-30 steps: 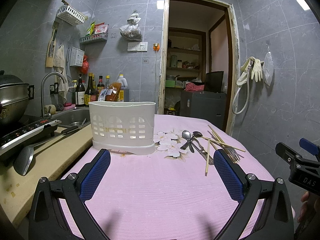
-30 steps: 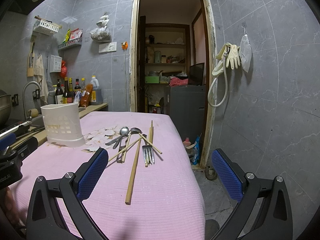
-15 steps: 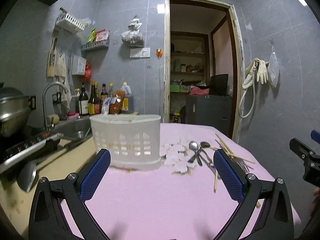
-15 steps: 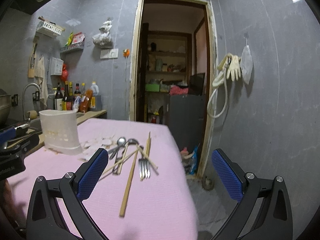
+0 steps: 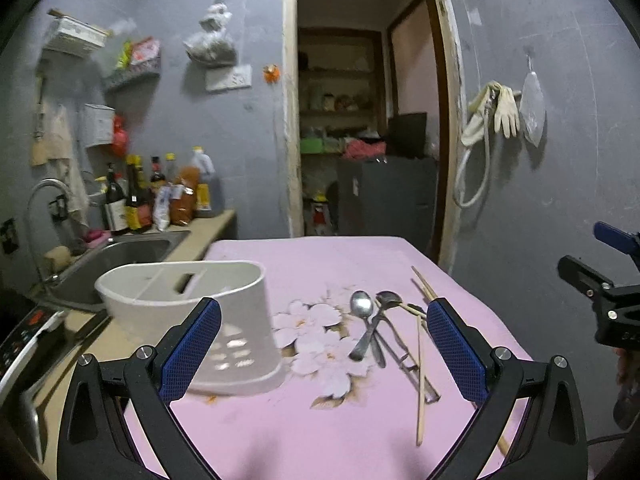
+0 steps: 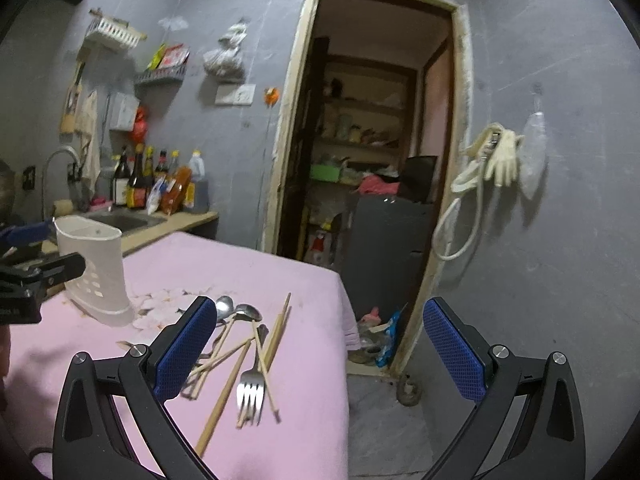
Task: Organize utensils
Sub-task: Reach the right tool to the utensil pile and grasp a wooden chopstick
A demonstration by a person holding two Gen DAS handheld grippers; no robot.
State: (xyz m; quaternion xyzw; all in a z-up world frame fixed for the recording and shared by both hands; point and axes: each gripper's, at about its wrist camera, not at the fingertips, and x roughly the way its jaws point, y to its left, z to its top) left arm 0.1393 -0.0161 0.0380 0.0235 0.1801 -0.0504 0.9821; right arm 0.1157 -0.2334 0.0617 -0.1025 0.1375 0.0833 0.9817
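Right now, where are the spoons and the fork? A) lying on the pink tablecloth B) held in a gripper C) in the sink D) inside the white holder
A: the spoons and the fork lie loose among the chopsticks on the pink tablecloth, beside the white holder; both grippers, left and right, are open and hold nothing.

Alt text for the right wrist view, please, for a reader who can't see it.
The open, empty right claw hovers over a pink tablecloth where wooden chopsticks, a silver metal fork and metal spoons lie in a loose pile. A white perforated plastic utensil holder stands at the left, the left claw beside it.
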